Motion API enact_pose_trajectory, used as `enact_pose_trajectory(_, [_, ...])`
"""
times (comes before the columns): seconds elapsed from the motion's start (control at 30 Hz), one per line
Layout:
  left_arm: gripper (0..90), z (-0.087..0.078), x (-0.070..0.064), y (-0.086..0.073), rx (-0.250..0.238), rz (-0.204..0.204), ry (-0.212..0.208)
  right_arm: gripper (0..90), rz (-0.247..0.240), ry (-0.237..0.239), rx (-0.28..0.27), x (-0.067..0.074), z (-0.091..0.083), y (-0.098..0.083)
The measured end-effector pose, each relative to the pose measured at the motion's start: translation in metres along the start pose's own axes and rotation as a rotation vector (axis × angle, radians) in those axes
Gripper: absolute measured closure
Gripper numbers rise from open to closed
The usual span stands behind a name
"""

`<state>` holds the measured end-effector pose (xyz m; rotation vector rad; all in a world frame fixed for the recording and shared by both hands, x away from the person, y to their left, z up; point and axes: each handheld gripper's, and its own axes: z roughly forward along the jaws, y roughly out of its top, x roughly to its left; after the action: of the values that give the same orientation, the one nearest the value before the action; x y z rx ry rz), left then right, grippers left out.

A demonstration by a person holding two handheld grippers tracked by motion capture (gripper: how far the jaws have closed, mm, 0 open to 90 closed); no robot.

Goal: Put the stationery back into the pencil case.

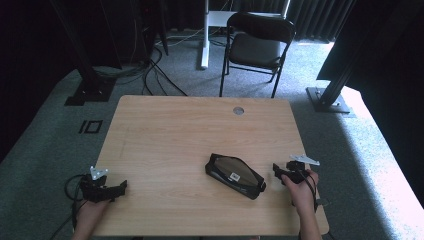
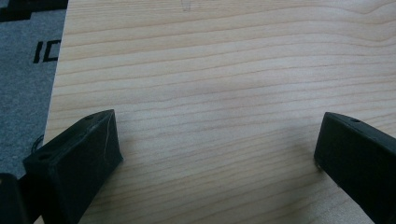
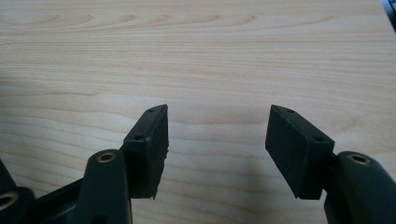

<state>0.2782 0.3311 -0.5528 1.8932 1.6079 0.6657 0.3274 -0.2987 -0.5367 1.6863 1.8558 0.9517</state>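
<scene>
A black zip pouch [image 1: 235, 176] with a brownish see-through panel and a small white label lies slanted on the wooden table [image 1: 175, 130], right of the middle near the front. My right gripper [image 1: 276, 171] sits just right of the pouch, apart from it. Its jaws point toward the pouch and stand open [image 3: 217, 135] over bare wood. My left gripper [image 1: 123, 186] rests near the front left corner, far from the pouch. In the left gripper view its jaws are spread wide [image 2: 217, 140], with only table between them.
A round cable hole [image 1: 238, 110] sits near the table's far edge. Behind the table stand a black folding chair [image 1: 255, 47] and a white desk leg [image 1: 204, 35]. Dark frame feet [image 1: 90, 90] and cables lie on the grey carpet.
</scene>
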Motion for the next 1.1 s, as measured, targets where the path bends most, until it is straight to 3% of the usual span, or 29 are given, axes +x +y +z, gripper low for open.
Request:
enact_pose_trajectory(0.4, [0.6,0.000,0.000,0.000,0.000,0.000,0.000,35.2,0.017,-0.048,0.010,-0.003,-0.010,-0.013])
enact_pose_trajectory(0.57, [0.6,0.000,0.000,0.000,0.000,-0.001,0.000,32.7,0.025,-0.046,0.001,-0.005,-0.015,-0.018])
enact_pose_trajectory(0.9, [0.6,0.000,0.000,0.000,0.000,0.000,0.000,20.4,0.042,-0.064,0.035,-0.007,-0.013,-0.031])
enact_pose_trajectory(1.03, [0.6,0.000,0.000,0.000,0.000,0.000,0.000,19.5,0.025,-0.072,0.017,-0.007,-0.013,-0.034])
enact_pose_trajectory(1.1, [0.6,0.000,0.000,0.000,0.000,0.000,0.001,17.5,-0.012,-0.092,0.012,-0.006,-0.012,-0.036])
